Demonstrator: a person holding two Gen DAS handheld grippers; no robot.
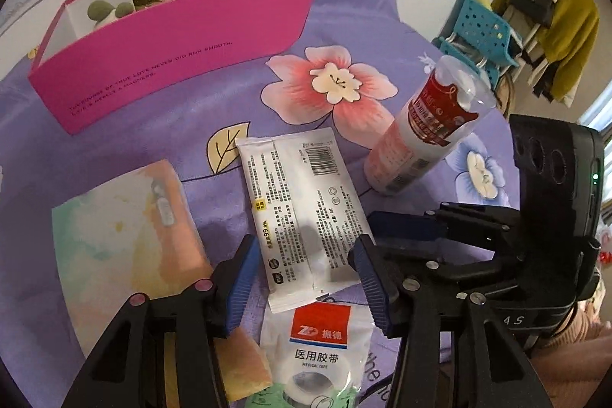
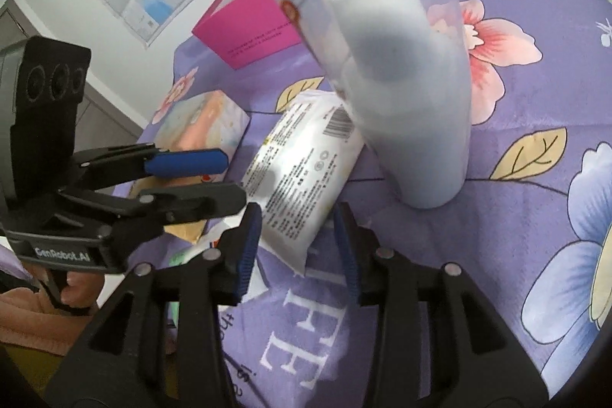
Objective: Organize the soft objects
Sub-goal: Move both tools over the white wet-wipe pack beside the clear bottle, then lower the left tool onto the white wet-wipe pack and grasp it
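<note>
Medical tape (image 1: 317, 362) lay nearest, under the left tongs (image 1: 306, 278), which gaped empty astride the wipes pack (image 1: 302, 217). Right tongs (image 2: 298, 251) also stood open, empty. Several items already sat in the pink box (image 1: 172, 64); the pack, tape and tissue packet (image 1: 126, 236) remained on the bedspread (image 1: 191, 140), so sorting looked roughly halfway.

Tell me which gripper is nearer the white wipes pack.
Left, narrowly. The left gripper has its open fingers on either side of the wipes pack; the right gripper sits open just short of the pack's near corner.
</note>
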